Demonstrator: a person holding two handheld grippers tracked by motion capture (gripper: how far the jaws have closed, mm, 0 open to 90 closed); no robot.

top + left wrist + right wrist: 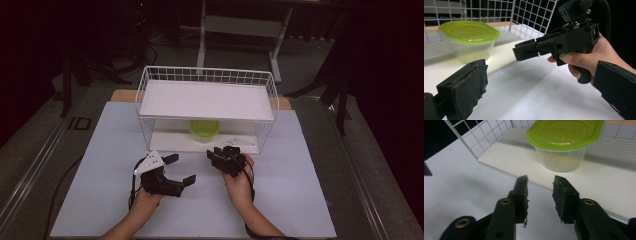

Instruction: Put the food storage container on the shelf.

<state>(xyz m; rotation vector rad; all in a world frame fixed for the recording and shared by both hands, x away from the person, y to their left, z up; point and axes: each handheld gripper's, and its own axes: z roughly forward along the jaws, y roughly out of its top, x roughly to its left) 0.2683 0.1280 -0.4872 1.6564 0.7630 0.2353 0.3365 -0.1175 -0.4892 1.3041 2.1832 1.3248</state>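
A clear plastic container with a green lid (pixel 204 129) stands on the bottom shelf of a white wire rack (pixel 142 95). It appears at the upper left in the left gripper view (pixel 469 40) and at the top of the right gripper view (pixel 564 142). My left gripper (pixel 181 168) is open above the white table, left of the rack's front, its jaws (pixel 539 92) wide apart and empty. My right gripper (pixel 225 151) points at the container just in front of the rack's lower edge. Its jaws (pixel 540 188) stand apart with nothing between them. The left gripper view shows it from the side (pixel 529 50).
The rack has a flat white upper shelf (pixel 205 100) over the container and wire walls at the sides and back. A white mat (pixel 100 175) covers the table in front. Dark floor and a desk frame (pixel 240 30) lie beyond.
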